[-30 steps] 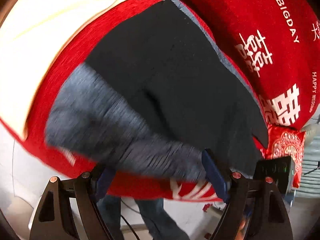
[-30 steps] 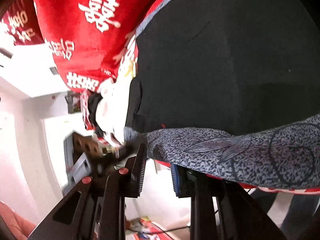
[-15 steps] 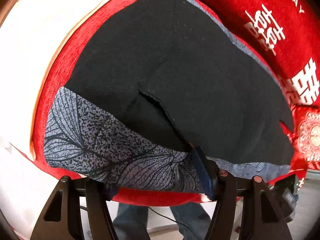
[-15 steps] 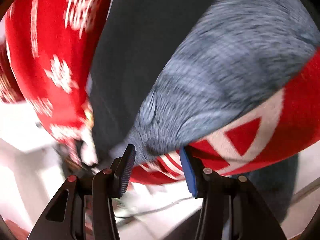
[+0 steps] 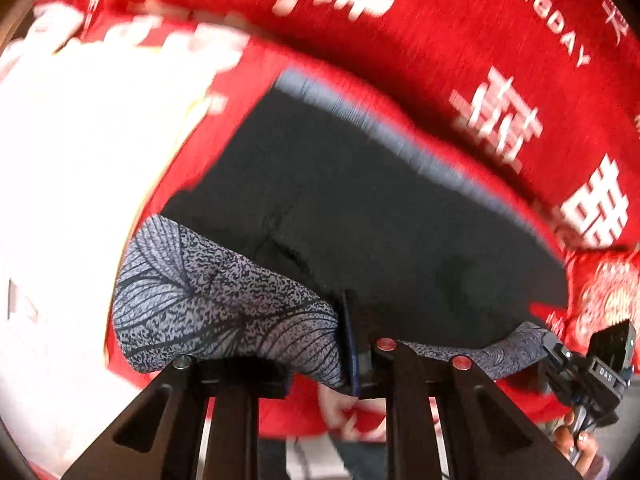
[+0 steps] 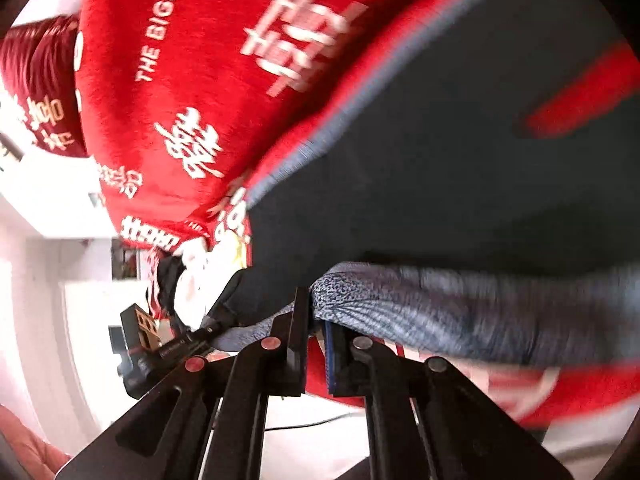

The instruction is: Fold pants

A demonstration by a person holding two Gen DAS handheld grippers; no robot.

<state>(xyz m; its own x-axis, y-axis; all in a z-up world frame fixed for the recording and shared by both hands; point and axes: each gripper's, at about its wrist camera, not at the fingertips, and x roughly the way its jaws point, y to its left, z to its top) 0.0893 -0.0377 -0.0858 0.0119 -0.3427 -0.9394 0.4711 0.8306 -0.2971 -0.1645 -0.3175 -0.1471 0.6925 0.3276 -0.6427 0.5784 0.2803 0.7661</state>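
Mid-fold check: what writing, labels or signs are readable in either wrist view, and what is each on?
"THE BIGDA", cut off, printed white on the red blanket, right wrist view.
"BIGDAY", first letter blurred, on the same blanket, left wrist view.
Large white Chinese double-happiness signs on the blanket, smeared by motion.
Small lettering on the black device: too small to read.
Pants: no text.

Each hand-held gripper has black angular fingers, blue pads and round metal screws
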